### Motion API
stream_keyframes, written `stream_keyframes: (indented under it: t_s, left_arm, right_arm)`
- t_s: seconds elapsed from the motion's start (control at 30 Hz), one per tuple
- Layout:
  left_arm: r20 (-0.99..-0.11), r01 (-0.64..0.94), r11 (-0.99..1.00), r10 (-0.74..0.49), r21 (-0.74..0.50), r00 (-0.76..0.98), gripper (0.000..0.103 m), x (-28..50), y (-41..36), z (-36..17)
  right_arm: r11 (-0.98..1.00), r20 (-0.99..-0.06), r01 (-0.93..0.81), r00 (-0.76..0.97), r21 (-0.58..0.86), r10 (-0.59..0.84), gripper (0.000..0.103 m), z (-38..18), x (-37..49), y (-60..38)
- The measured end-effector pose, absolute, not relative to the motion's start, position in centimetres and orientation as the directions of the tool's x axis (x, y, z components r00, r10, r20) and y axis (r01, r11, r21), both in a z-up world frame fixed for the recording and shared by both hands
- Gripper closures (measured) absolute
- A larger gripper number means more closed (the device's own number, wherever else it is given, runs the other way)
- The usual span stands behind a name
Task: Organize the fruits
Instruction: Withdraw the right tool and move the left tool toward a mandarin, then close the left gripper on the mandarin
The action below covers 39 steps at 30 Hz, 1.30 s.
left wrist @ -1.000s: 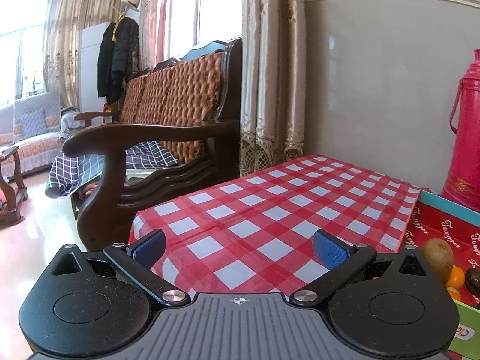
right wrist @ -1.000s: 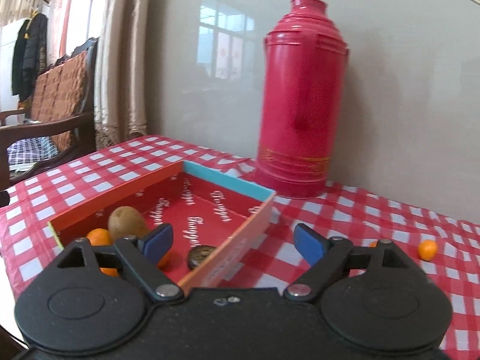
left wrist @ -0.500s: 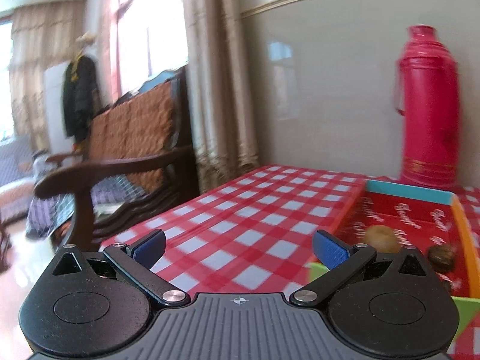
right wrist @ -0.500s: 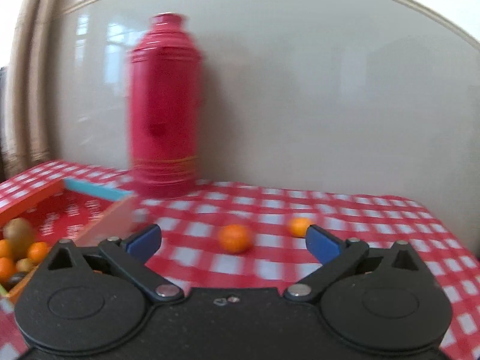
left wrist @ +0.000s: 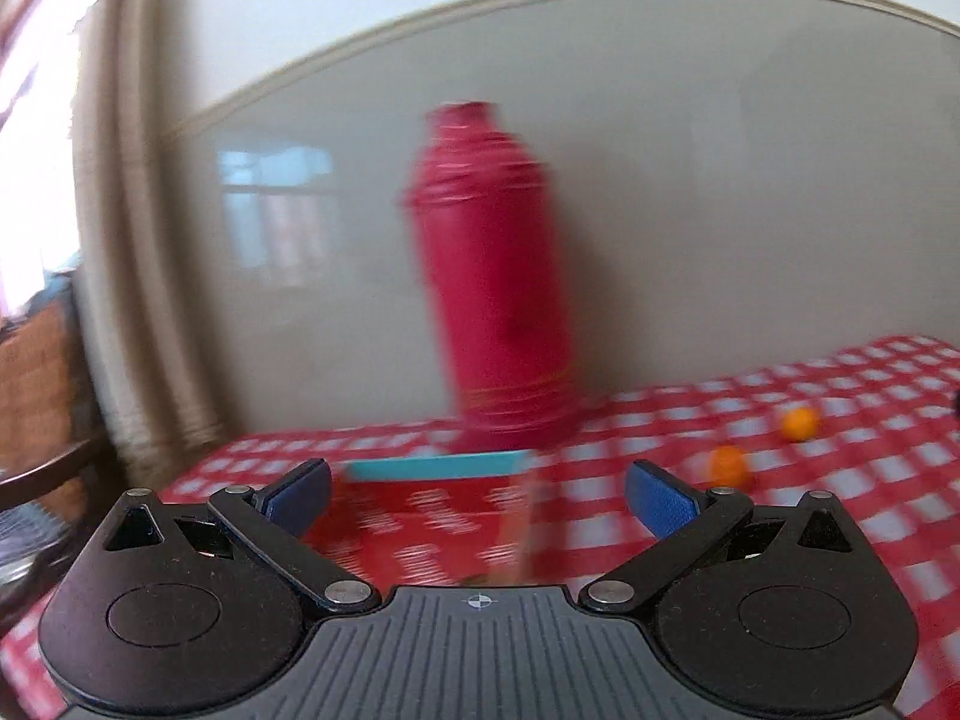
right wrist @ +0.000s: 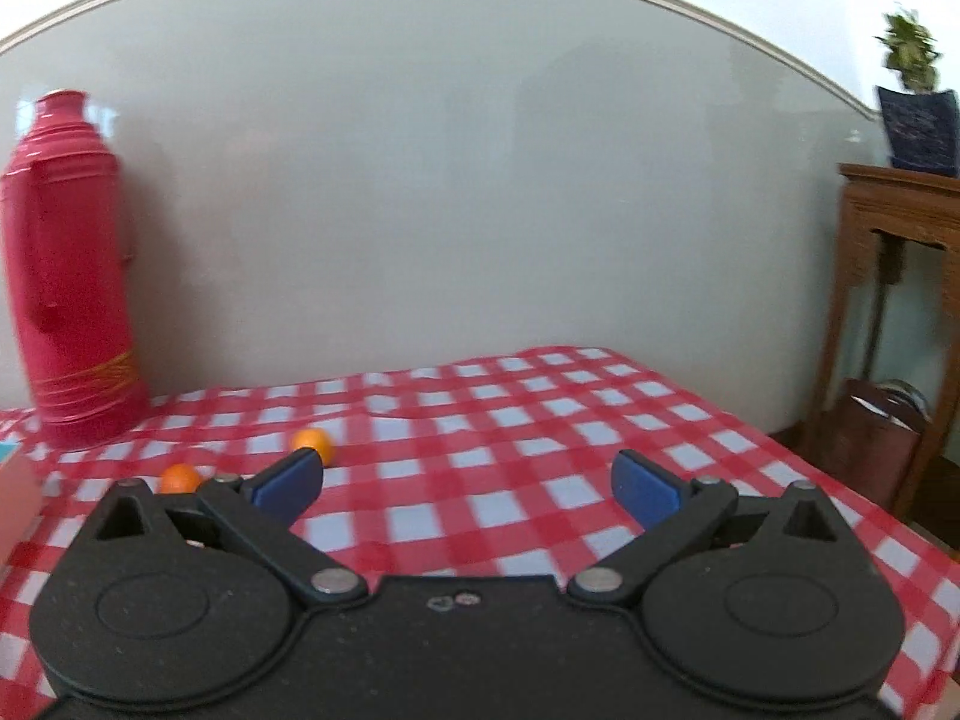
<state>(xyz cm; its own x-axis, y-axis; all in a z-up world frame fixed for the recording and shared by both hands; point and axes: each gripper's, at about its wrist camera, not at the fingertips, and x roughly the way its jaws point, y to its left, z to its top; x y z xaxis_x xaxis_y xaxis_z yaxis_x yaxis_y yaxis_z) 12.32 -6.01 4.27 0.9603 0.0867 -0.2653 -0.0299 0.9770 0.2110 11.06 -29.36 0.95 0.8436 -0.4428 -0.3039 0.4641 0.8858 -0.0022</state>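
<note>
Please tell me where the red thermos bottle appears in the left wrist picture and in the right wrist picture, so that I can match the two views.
Left wrist view: the red thermos stands near the middle, blurred, behind the far edge of the red box.
Right wrist view: the red thermos stands at the far left edge, against the wall.
Shared landmark: the two small oranges on the checked tablecloth, to the right of the thermos in both.

My left wrist view: low over table, facing thermos (left wrist: pixel 498 276). My right wrist view: same height, facing wall further right. Shared: thermos (right wrist: pixel 66 264), two oranges (right wrist: pixel 311 443).
</note>
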Motion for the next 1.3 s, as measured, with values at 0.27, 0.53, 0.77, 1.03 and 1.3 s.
stream_keyframes:
  t_s: [0.27,0.53,0.77,1.03,1.3]
  left_arm:
    - [-0.395,0.170,0.950,-0.055,0.261,0.917,0.000,18.5,-14.0,1.9]
    - [-0.481,0.234,0.948,-0.106,0.215,0.871,0.017,24.3,-16.8,-0.5]
    - [-0.511,0.263,0.951,-0.149,0.159,0.846,0.023,27.1,-17.3,-2.2]
    - [-0.535,0.278,0.950,-0.164,0.139,0.829,0.031,28.2,-17.6,-3.3]
    - [-0.562,0.297,0.948,-0.184,0.115,0.807,0.042,28.9,-18.1,-3.8]
  right_arm:
    - [0.861,-0.313,0.509,0.818,0.000,-0.483,0.006,0.3,9.6,-31.7]
    - [0.818,-0.288,0.576,0.781,-0.011,-0.554,0.006,0.0,8.4,-33.6]
    - [0.828,-0.302,0.561,0.789,-0.003,-0.535,0.006,0.0,8.5,-34.1]
    - [0.836,-0.312,0.549,0.793,-0.006,-0.523,0.006,-0.1,8.9,-33.7]
    - [0.842,-0.324,0.540,0.796,-0.005,-0.512,0.006,-0.2,9.2,-33.6]
